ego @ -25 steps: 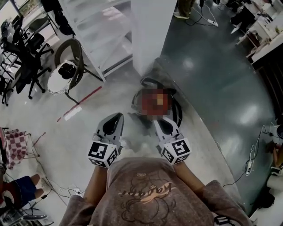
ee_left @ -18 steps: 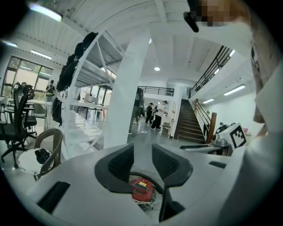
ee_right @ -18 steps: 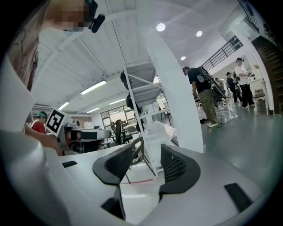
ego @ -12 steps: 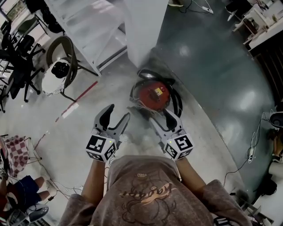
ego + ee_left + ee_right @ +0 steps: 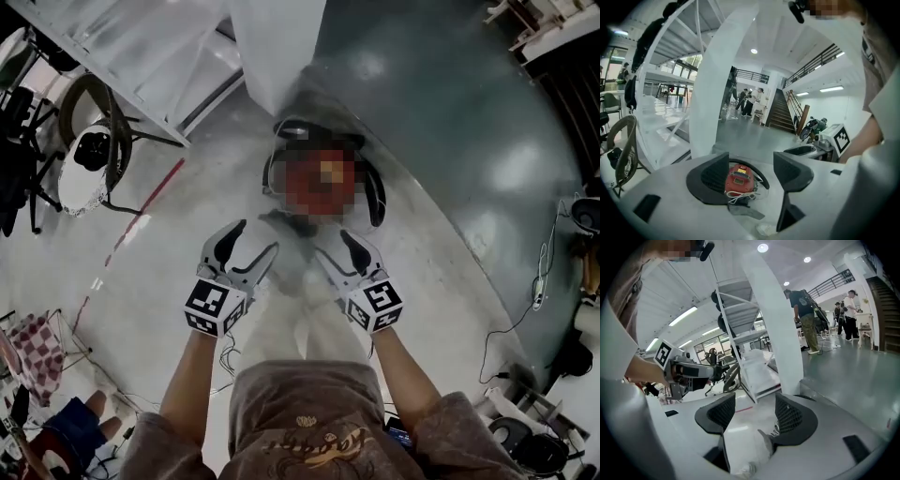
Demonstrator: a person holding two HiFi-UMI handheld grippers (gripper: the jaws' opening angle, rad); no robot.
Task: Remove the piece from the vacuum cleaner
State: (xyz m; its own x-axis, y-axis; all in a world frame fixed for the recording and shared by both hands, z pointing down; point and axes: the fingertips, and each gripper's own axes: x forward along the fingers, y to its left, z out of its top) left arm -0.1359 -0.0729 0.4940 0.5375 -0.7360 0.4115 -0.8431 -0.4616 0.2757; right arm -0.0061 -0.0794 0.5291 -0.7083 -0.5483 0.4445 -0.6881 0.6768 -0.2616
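Vacuum (image 5: pixel 739 178): on floor, straight ahead, framed between left jaws
Left gripper (image 5: pixel 254 238): empty, jaws just opening
Right gripper (image 5: pixel 334 247): empty, just spread, nearer

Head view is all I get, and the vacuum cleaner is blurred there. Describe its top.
Observer: In the left gripper view the vacuum cleaner is red, with a yellow-labelled grey panel on top.
Operator: Say what lies around it.
Observer: A bunched white cord at its near side; a black hose curves behind.
Operator: Give me the left tool's aim.
Observer: The left tool has just been opening; the vacuum cleaner shows between its parted jaws, beyond them, untouched.
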